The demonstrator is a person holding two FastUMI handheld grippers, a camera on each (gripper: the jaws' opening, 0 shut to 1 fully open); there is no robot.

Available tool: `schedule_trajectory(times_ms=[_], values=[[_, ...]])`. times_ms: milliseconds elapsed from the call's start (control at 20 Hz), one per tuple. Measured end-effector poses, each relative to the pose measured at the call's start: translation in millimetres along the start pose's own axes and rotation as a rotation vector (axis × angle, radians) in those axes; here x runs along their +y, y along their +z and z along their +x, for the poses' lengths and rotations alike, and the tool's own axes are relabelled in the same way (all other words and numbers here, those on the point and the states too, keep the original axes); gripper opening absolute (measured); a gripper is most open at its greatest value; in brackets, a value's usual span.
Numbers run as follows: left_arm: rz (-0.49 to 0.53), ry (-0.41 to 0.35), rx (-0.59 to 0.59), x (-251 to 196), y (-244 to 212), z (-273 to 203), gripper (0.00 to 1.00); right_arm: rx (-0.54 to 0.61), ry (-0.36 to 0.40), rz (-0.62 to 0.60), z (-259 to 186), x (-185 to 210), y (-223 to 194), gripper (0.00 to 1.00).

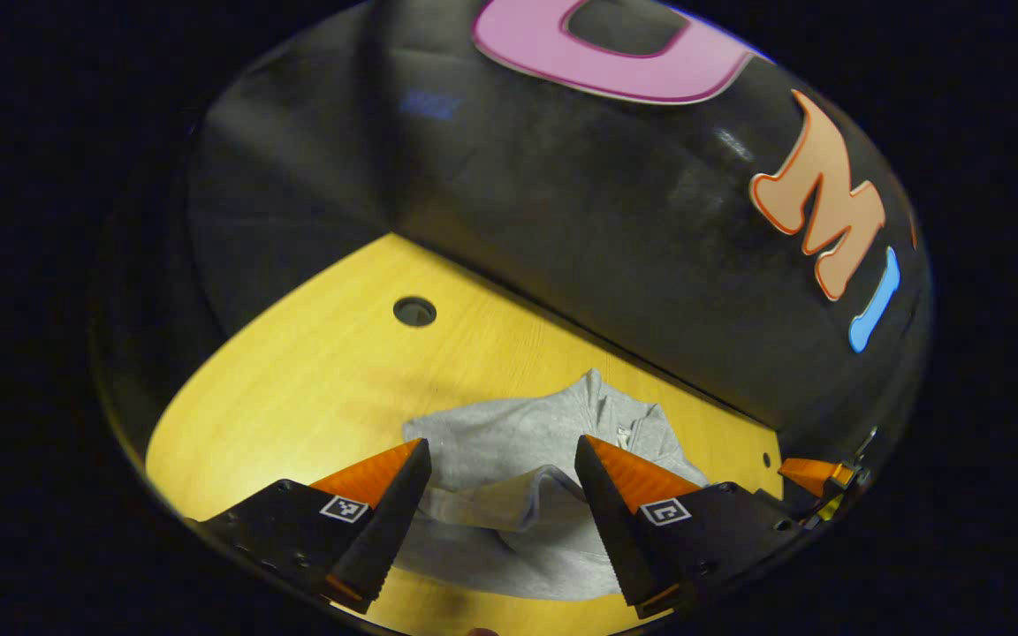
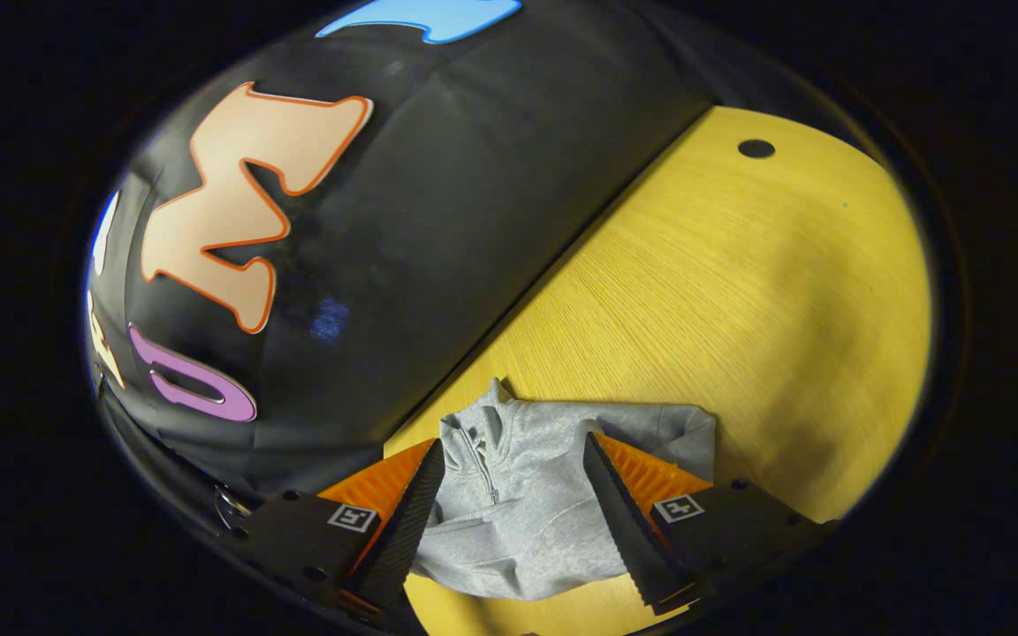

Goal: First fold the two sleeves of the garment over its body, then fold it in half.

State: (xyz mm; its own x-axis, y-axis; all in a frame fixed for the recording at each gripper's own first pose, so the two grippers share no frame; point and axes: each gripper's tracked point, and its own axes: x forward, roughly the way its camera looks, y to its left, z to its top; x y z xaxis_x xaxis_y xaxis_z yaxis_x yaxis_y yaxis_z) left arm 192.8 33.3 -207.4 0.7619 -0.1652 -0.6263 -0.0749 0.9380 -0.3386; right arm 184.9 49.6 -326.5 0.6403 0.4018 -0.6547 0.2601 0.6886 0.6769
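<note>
left tongs [image 1: 502, 450]: jaws spread apart | right tongs [image 2: 513, 446]: jaws spread apart

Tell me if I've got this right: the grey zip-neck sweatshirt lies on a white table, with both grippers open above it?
Not quite: the table is yellow wood-grain, not white, as the right gripper view shows. The grey zip-neck sweatshirt does lie on it, and the left gripper and right gripper are both open.

Bare table [image 2: 739, 291] lies open beside garment [image 2: 527, 495].
</note>
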Motion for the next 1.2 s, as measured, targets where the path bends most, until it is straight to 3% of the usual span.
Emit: schedule_trajectory(times_ms=[250, 450, 500, 550, 800, 950, 1200], values=[[0.195, 0.012, -0.188, -39, 47, -47, 0.96, -0.092, 0.021, -0.220, -44, 12, 8, 0.98], [0.211, 0.007, -0.268, -65, 39, -97, 0.96, -0.198, 0.038, -0.396, -88, 22, 16, 0.98], [0.221, 0.016, -0.289, -68, 35, -109, 0.95, -0.223, 0.045, -0.427, -100, 26, 16, 0.93], [0.236, 0.030, -0.311, -69, 29, -124, 0.95, -0.256, 0.056, -0.462, -111, 30, 19, 0.98], [0.270, 0.080, -0.404, -68, 18, -183, 0.95, -0.437, 0.080, -0.668, -176, 51, 11, 0.98], [0.323, 0.092, -0.474, -61, 21, -218, 0.95, -0.546, 0.080, -0.743, -216, 64, -5, 0.98], [0.409, 0.047, -0.510, -59, 23, -248, 0.95, -0.640, 0.059, -0.777, -254, 76, -32, 0.98]])
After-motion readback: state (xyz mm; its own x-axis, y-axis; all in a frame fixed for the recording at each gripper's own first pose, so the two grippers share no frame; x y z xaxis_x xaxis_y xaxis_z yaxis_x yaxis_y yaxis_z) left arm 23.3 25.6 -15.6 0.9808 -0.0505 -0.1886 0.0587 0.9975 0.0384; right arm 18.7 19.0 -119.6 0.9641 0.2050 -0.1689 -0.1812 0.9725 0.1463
